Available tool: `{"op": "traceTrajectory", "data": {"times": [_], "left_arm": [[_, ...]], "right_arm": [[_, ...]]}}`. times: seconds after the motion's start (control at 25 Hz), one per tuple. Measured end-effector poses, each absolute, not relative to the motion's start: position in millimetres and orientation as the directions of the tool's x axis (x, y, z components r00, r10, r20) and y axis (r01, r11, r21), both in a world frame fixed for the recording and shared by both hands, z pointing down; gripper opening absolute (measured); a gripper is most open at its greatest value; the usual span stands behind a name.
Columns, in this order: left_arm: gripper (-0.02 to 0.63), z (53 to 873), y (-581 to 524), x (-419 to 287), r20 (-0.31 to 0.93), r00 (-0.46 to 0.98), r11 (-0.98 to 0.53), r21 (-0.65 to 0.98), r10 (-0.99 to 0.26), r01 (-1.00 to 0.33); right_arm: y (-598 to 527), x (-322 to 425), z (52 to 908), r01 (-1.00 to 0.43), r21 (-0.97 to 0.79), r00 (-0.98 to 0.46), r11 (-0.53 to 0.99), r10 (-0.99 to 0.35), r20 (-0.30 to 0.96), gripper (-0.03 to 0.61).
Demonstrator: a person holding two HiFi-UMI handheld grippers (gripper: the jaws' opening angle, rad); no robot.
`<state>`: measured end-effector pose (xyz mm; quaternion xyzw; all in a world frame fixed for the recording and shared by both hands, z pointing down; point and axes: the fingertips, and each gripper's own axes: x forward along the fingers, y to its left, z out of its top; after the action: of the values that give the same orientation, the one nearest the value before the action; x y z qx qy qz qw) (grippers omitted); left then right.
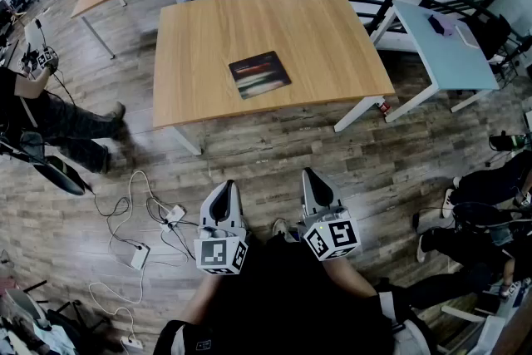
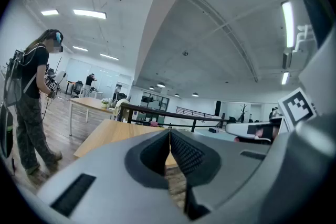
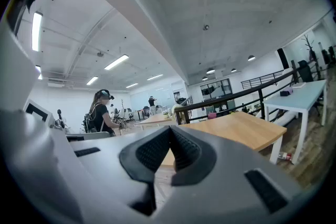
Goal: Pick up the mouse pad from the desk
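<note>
mouse pad (image 1: 259,74) flat on wooden desk (image 1: 199,46), left gripper (image 1: 225,185) and right gripper (image 1: 309,173) closed, empty

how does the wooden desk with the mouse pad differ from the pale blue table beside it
The wooden desk is tan wood grain; the pale blue table is plain light blue. The wooden desk looks larger and bears a dark mouse pad; the pale blue table bears small items at its far end. Both have white legs.
</note>
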<state>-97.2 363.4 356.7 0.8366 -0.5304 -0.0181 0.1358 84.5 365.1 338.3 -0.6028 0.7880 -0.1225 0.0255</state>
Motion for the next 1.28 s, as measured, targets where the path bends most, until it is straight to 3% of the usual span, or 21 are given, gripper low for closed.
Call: {"op": "traceTrajectory", "data": {"times": [1.28], "left_arm": [[0.025,379.6,340.5,-146.2,0.139,0.523,-0.471,0.287,-0.841,-0.834]], "right_arm": [[346.6,24.8,342.1,-0.958,-0.213,-0.217,0.19,-0.97,0.113,0.031]]}}
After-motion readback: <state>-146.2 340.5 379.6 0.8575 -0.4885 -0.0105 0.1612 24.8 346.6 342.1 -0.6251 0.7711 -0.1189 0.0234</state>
